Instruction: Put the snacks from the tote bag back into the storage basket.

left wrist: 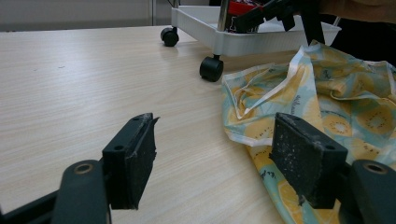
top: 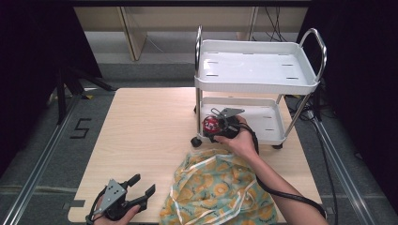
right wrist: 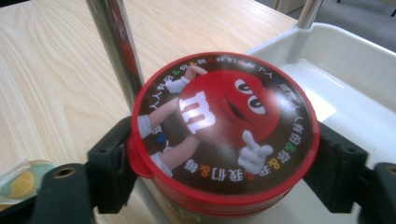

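Resting low at the table's (top: 141, 122) near left edge, the left gripper (top: 139, 190) gapes with nothing between its jaws, beside the cloth (top: 220, 192). Farther right, the right gripper (top: 217, 125) clasps a red-lidded tub (right wrist: 224, 126) at the cart's (top: 256, 65) lower shelf, close by a chrome post (right wrist: 114, 51). A careless push could knock tub against post and loosen the hold.

The left half of the worktop (top: 141, 126) lies bare, open for passage. A white cart (top: 256, 70) blocks the far right part, its chrome post (right wrist: 114, 51) just beside the red-lidded tub (right wrist: 224, 126) at the lower shelf's edge. A crumpled cloth (top: 216, 192) covers the near right, just right of the left claw (left wrist: 215, 158).
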`<action>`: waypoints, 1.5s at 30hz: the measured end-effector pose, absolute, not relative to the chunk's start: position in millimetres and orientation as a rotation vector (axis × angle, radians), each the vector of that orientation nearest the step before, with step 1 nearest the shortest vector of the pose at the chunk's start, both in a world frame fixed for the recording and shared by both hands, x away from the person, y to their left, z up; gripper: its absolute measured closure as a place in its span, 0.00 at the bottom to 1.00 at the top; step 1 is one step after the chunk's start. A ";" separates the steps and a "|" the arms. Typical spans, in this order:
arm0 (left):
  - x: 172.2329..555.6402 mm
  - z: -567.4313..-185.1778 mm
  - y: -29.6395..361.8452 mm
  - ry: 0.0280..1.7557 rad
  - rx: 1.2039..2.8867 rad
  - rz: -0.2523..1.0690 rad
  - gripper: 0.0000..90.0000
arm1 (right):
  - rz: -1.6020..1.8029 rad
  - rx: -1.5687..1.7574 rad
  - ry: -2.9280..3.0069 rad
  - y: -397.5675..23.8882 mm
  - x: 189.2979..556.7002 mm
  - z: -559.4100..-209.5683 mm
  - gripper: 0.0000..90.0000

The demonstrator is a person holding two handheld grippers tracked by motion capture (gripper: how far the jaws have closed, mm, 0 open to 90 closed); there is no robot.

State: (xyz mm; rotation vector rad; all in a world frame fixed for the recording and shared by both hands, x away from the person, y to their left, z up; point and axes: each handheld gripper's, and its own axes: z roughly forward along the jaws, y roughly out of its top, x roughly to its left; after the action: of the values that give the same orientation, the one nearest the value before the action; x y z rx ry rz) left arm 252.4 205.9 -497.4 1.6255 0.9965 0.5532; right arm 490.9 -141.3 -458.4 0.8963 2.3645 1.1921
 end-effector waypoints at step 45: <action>252.3 -497.3 205.5 1.000 1.626 0.559 0.33 | 1.169 0.861 2.371 -179.2 434.8 -431.5 0.20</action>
State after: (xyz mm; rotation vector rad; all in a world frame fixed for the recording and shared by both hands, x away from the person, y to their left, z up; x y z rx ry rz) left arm 252.3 205.5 -497.3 1.6258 0.9996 0.5592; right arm 434.8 -179.2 -431.5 0.8614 2.3711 1.1685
